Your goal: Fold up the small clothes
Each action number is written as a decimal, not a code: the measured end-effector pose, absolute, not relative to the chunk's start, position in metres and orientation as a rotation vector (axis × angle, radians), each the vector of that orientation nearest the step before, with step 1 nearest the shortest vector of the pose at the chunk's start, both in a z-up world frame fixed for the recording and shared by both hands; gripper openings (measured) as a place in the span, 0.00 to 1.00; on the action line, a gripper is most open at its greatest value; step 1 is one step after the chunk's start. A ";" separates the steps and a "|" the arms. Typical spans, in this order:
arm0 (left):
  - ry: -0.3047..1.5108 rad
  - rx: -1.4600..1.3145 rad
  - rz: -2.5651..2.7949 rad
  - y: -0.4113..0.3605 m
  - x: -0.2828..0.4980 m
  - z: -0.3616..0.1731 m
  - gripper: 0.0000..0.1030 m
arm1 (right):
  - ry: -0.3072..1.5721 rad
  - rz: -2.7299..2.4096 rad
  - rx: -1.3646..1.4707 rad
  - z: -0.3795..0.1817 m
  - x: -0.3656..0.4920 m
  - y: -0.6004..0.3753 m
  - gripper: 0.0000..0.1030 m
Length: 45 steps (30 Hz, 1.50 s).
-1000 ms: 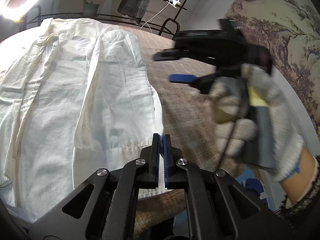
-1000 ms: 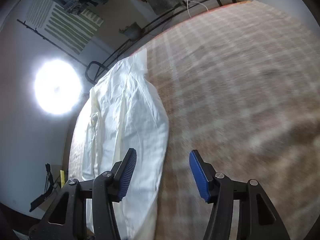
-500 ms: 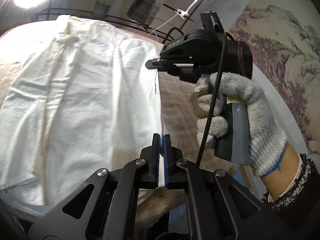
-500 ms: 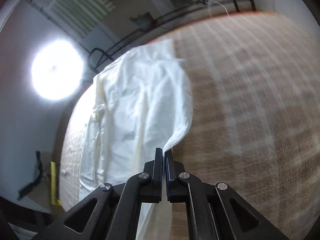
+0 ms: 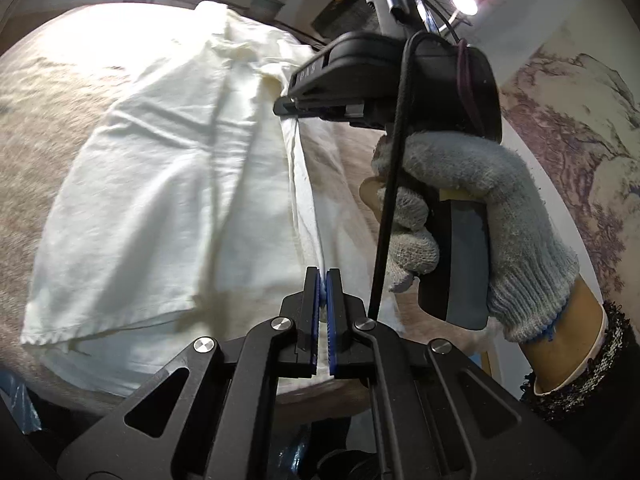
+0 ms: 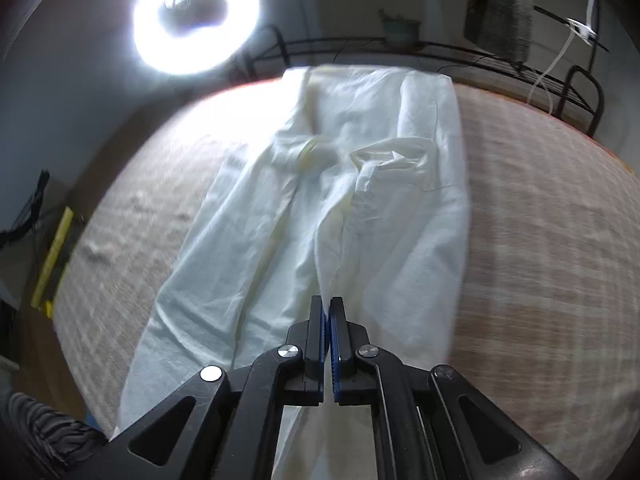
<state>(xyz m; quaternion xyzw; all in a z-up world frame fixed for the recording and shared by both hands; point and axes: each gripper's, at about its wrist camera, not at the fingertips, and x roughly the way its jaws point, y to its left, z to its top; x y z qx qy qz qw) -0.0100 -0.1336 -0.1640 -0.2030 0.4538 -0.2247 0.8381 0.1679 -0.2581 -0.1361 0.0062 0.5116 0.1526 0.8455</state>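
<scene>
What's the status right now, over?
Left gripper shut on white shirt edge. Right gripper shut on it too. Edge lifted over the table. Nothing in the way.

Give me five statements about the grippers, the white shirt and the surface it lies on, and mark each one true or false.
1. The left gripper is shut on the white shirt. True.
2. The right gripper is wide open above bare cloth. False: its jaws are closed on an edge of the shirt.
3. The shirt lies on a brownish woven table cover. True.
4. The gloved hand holding the right gripper wears a black leather glove. False: it is a grey knit glove.
5. The shirt is already folded into a small square. False: it is spread out long, with one side being lifted over.
</scene>
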 end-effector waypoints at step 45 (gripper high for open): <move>1.178 -0.479 -0.407 0.014 0.001 -0.194 0.14 | 1.215 0.488 0.489 -0.182 0.022 -0.377 0.43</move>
